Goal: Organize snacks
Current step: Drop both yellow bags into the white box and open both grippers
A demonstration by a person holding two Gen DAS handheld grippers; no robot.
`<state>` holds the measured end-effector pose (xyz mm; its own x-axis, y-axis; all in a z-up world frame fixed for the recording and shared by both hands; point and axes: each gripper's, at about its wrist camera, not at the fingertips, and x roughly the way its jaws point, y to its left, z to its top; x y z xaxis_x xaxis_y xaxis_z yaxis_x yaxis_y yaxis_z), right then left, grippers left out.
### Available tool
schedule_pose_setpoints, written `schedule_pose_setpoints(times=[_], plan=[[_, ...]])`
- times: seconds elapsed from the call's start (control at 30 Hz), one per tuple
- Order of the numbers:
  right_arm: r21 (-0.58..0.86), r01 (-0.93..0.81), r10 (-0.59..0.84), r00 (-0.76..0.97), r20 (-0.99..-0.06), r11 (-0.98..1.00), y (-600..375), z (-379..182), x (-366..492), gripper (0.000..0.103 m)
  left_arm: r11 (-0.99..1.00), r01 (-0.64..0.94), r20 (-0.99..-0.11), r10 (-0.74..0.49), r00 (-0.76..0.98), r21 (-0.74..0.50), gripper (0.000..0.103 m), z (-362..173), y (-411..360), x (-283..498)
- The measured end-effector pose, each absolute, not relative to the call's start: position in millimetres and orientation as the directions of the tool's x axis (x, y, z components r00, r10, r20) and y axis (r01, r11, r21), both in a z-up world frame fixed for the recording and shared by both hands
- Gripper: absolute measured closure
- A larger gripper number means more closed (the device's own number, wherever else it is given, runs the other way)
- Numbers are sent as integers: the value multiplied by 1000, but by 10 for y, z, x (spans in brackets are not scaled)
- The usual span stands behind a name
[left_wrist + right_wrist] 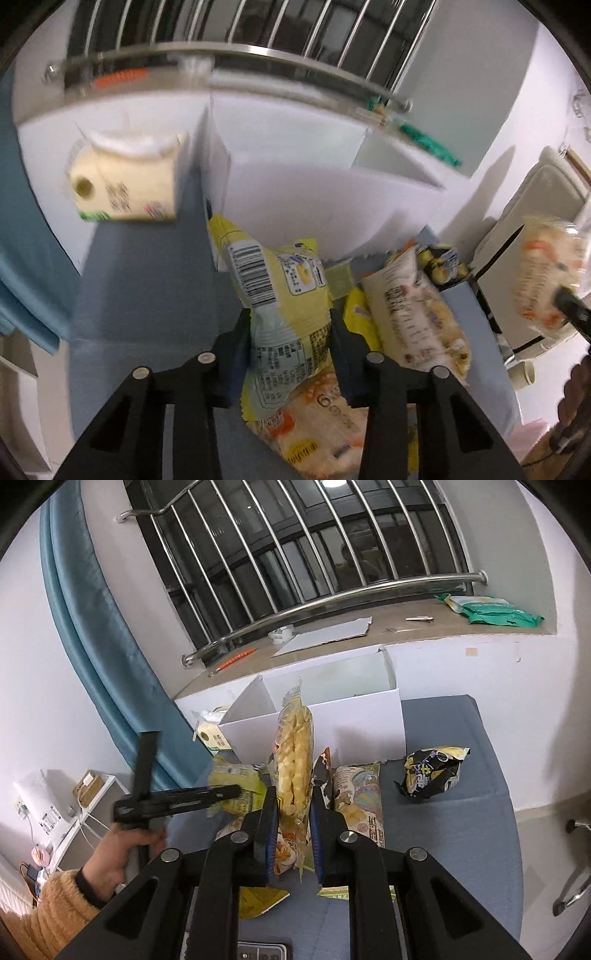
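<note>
My left gripper is shut on a yellow snack bag and holds it above the blue table, in front of the white divided box. My right gripper is shut on a clear bag of yellow puffs, held upright before the white box. The left gripper with its yellow bag shows at the left of the right wrist view. The puff bag shows at the right of the left wrist view. Loose snack bags lie below: a pale illustrated bag and a black-and-yellow bag.
A tissue pack stands left of the box. The windowsill behind holds cardboard, tape, a green packet. A blue curtain hangs left. A phone lies at the table's near edge. White shelving stands lower left.
</note>
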<state>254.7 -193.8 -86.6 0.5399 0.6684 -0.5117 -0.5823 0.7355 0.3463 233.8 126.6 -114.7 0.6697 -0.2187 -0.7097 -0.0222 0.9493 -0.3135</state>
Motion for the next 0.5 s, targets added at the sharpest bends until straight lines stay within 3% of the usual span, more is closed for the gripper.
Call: schedule_pose_setpoints(times=[0.23, 0.5], plan=[[330, -604, 678, 543, -496, 725, -1772, -670, 2746, 86, 953, 20, -547, -191, 815, -302, 61, -282, 1336, 2150], [297, -596, 648, 545, -532, 746, -1343, -298, 3614, 86, 981, -10, -549, -100, 829, -194, 61, 137, 1295, 2929]])
